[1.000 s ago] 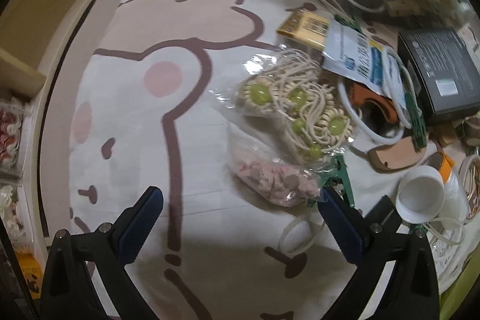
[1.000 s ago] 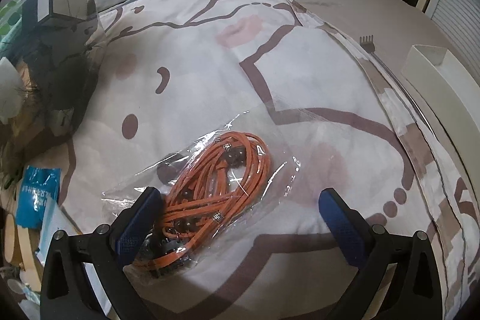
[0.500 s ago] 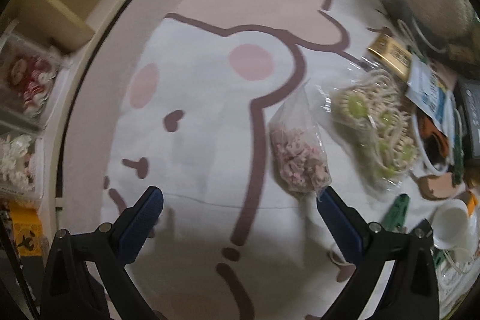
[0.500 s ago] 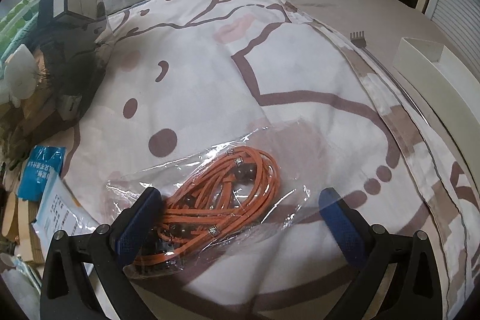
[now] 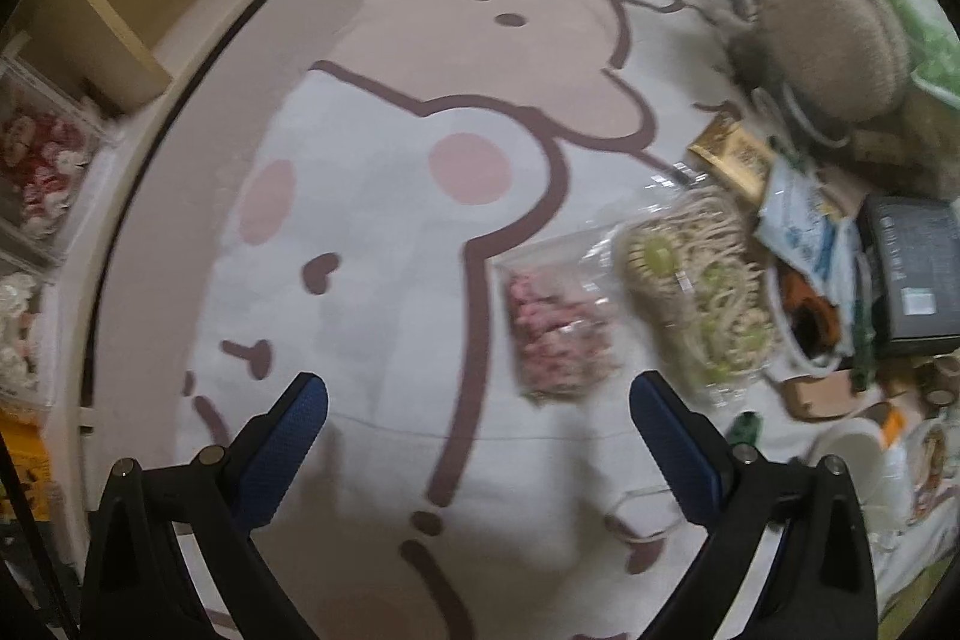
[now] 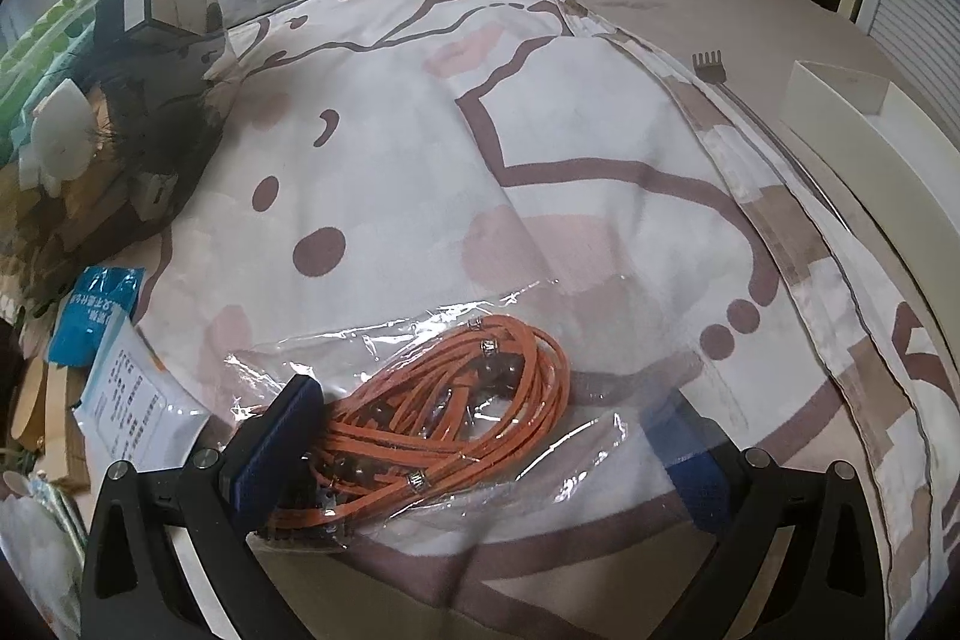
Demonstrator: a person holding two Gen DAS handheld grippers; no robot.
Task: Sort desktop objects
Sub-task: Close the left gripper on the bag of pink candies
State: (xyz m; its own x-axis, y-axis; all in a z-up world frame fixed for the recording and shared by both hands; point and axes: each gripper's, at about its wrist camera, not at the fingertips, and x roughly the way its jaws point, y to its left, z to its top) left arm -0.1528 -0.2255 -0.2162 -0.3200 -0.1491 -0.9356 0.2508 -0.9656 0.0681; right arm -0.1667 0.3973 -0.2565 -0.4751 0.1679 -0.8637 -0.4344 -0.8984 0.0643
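In the left wrist view my left gripper (image 5: 477, 400) is open and empty above the cartoon-print sheet (image 5: 372, 244). A clear bag of pink pieces (image 5: 555, 328) lies just ahead of its right finger, with a bag of beige cords with green beads (image 5: 696, 286) beside it. In the right wrist view my right gripper (image 6: 486, 412) is open, its fingers on either side of a clear bag of orange cords (image 6: 456, 418) that lies on the sheet. The bag's plastic covers the right fingertip.
A pile of clutter sits at the right of the left view: a black box (image 5: 912, 274), a white cup (image 5: 849, 454), a knitted hat (image 5: 834, 22). In the right view lie a blue packet (image 6: 96, 304), a white leaflet (image 6: 135, 400) and a white tray (image 6: 870, 142).
My left gripper has swung left and back from the clutter; the pink bag now lies apart from the pile. My right gripper has moved down around the bag of orange cords.
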